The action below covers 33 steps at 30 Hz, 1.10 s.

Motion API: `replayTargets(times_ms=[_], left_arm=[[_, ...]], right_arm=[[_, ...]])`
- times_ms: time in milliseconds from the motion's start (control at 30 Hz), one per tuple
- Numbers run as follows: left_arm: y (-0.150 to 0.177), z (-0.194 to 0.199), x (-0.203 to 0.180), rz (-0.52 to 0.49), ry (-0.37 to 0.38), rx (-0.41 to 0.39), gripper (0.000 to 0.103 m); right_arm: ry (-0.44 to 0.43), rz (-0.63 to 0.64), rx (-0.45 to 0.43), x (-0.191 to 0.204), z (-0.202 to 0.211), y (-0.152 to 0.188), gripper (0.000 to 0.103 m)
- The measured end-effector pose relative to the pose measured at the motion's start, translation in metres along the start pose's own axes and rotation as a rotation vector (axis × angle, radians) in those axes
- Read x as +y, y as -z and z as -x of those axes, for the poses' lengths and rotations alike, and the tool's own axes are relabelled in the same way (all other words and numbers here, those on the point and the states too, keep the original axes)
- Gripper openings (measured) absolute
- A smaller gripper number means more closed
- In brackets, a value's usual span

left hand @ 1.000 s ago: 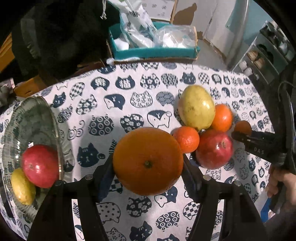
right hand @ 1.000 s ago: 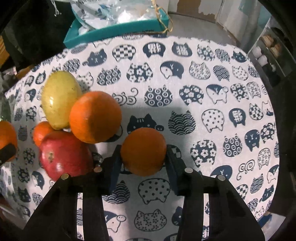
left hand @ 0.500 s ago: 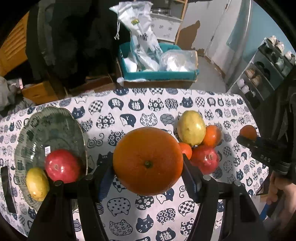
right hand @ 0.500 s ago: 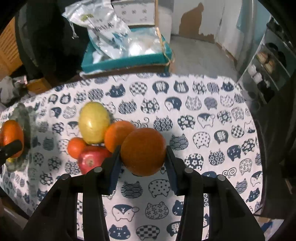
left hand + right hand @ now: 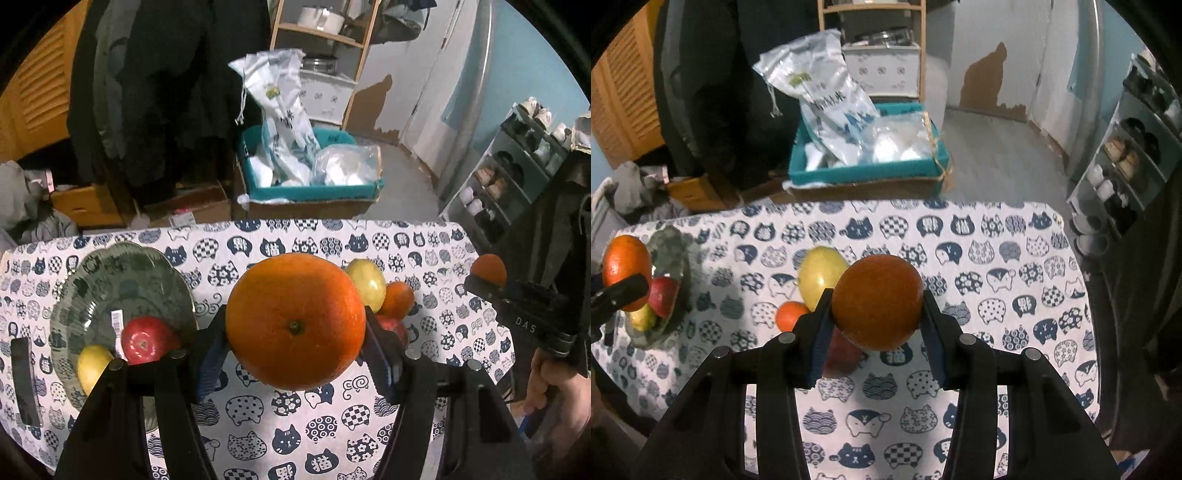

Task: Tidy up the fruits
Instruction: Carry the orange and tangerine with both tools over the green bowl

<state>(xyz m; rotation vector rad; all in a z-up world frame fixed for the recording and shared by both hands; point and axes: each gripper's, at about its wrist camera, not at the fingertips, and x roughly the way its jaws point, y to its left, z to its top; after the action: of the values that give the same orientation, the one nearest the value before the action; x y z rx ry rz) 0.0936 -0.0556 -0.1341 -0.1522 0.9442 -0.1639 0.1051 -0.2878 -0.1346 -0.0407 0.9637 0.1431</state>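
My left gripper [image 5: 295,343] is shut on a large orange [image 5: 295,321], held well above the table. My right gripper [image 5: 877,325] is shut on a smaller, darker orange [image 5: 877,302], also lifted; in the left wrist view it shows as the small orange [image 5: 489,269] at the right. A green glass plate [image 5: 122,280] at the table's left holds a red apple [image 5: 146,339] and a yellow fruit [image 5: 92,367]. On the cloth lie a yellow-green fruit [image 5: 822,275], a small mandarin [image 5: 790,315], another orange [image 5: 397,299] and a red fruit [image 5: 844,354], partly hidden behind the grippers.
The table wears a white cloth with blue cat heads [image 5: 979,266]. Beyond its far edge stand a teal box with plastic bags [image 5: 868,162] and cardboard boxes [image 5: 192,210]. A shoe rack [image 5: 1126,158] stands at the right. A person's hand [image 5: 554,380] holds the right gripper.
Both grippers have risen with their oranges, so the table, plate and loose fruits look smaller and farther below. More of the room behind has come into view.
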Motion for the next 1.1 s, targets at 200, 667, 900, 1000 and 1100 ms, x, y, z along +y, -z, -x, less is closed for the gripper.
replayTargets(times_ms=[200,667,900,1000,1100], left_arm=[[-0.002,0.021,0.005,-0.004,-0.004,-0.048,0.068],[-0.003,0.064,0.028,0.005,-0.058,-0.143,0.068],[-0.002,0.079,0.047,0.032,-0.084,-0.17,0.068],[0.0,0.084,0.056,0.043,-0.102,-0.178,0.068],[0.002,0.086,0.067,0.06,-0.114,-0.179,0.068]], right_arm=[[-0.024,0.029,-0.043,0.017,0.018,-0.007,0.043],[-0.098,0.102,-0.128,0.066,0.056,-0.022,0.043],[-0.133,0.137,-0.151,0.09,0.067,-0.029,0.043],[-0.145,0.15,-0.157,0.101,0.068,-0.033,0.043],[-0.159,0.166,-0.157,0.115,0.067,-0.036,0.043]])
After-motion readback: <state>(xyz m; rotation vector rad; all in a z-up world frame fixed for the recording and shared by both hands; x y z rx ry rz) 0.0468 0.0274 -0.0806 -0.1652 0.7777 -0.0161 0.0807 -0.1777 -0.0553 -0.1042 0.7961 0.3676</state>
